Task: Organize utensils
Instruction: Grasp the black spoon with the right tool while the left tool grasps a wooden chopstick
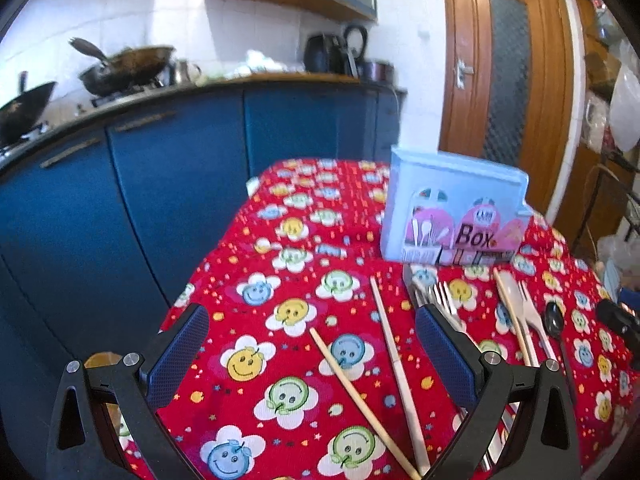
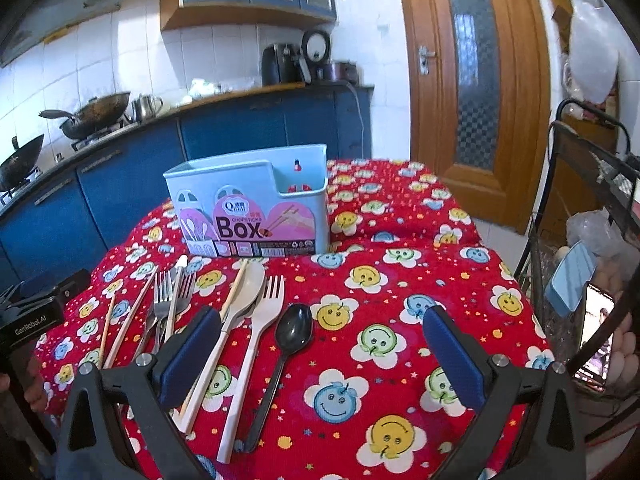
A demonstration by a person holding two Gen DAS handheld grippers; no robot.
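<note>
A light blue utensil box [image 2: 248, 208] labelled "Box" stands at the back of the red smiley tablecloth [image 2: 400, 280]; it also shows in the left wrist view as the box [image 1: 452, 216]. In front of it lie metal forks [image 2: 166, 300], a cream spoon [image 2: 244, 292], a cream fork [image 2: 264, 312], a black spoon [image 2: 294, 330] and wooden chopsticks [image 1: 392, 356]. My left gripper [image 1: 312, 344] hovers open over two chopsticks. My right gripper [image 2: 322, 334] is open, low over the cloth just right of the black spoon. Nothing is held.
Blue kitchen cabinets [image 1: 160, 184] with woks [image 1: 128, 66] on a stove run behind the table. A wooden door [image 2: 472, 92] stands at the back right. A metal rack [image 2: 588, 240] with bags and a phone [image 2: 596, 336] sits to the right. The other gripper's black body [image 2: 36, 312] is at left.
</note>
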